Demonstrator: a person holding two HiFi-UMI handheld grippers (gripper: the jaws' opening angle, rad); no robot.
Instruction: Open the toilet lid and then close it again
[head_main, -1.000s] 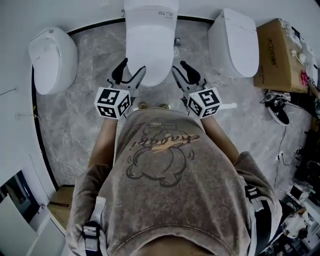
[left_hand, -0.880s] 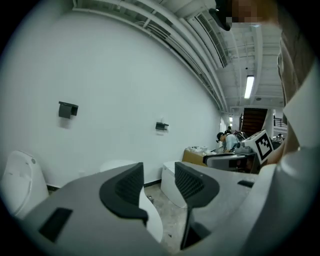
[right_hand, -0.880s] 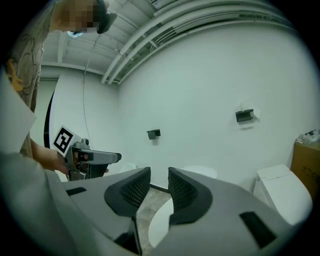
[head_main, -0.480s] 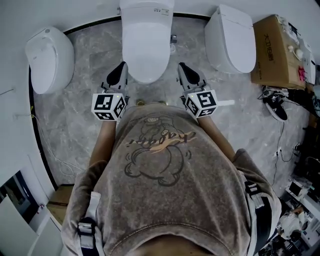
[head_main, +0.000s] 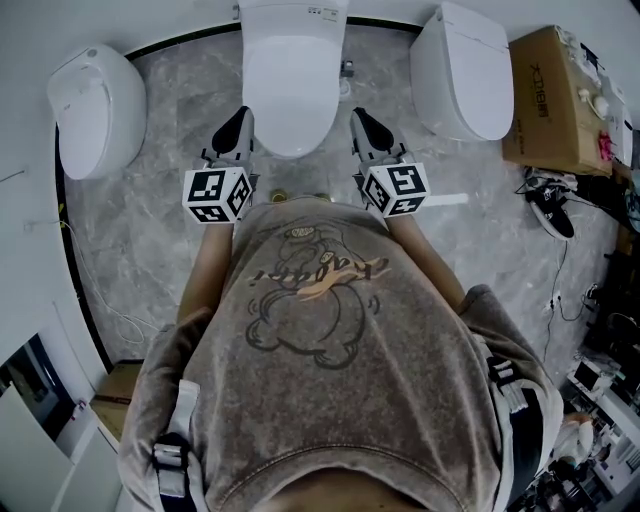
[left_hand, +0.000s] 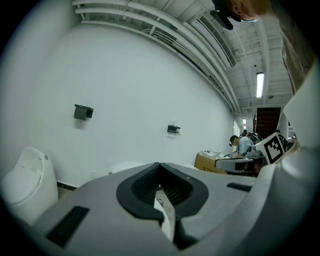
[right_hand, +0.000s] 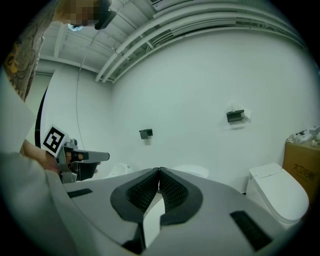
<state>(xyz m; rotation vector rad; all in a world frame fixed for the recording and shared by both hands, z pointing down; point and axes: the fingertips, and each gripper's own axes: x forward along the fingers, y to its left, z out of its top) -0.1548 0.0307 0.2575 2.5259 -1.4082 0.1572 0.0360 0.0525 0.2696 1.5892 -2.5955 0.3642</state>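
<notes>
The middle white toilet (head_main: 293, 75) stands straight ahead of me in the head view, its lid down flat. My left gripper (head_main: 235, 125) hovers beside the bowl's left front edge and my right gripper (head_main: 362, 122) beside its right front edge. Neither touches it. In the left gripper view the left gripper (left_hand: 160, 165) is shut with nothing between the ribbed pads. The right gripper (right_hand: 159, 170) is likewise shut and empty in its own view. The toilet's lid (right_hand: 192, 171) shows low behind those jaws.
A second toilet (head_main: 95, 110) stands at the left and a third (head_main: 465, 70) at the right. A cardboard box (head_main: 555, 100) and dark shoes (head_main: 552, 215) lie further right. Cables run over the grey marble floor (head_main: 170, 200). The white wall is close behind the toilets.
Both grippers stood open at the bowl's front one second ago; both have shut. They have drawn slightly apart to either side of the bowl.
</notes>
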